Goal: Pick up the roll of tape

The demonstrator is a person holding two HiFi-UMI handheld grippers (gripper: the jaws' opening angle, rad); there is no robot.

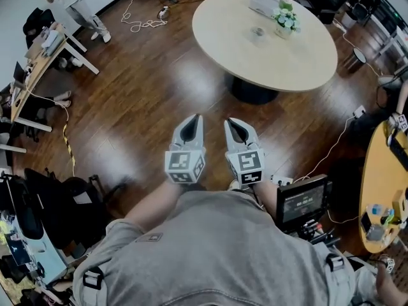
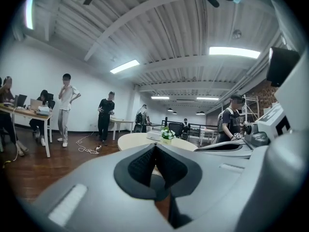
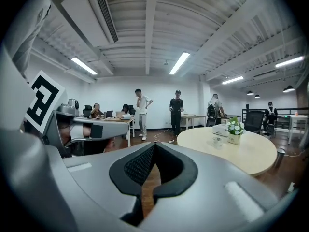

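While person stands on wood floor (image 1: 127,120), left gripper (image 1: 196,117) points ahead, jaws pressed together, empty; right gripper (image 1: 229,121) just beside it, equally closed, empty. Likely travel posture, nothing to grasp within reach. Roll of tape (image 1: 258,32), apparently small clear ring, sits on round table (image 1: 306,62) near flower pot (image 1: 285,19), well apart from both.

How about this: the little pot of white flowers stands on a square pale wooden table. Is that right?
Not quite. The pale wooden table is round, not square; the head view shows it. The little pot of white flowers does stand on it.
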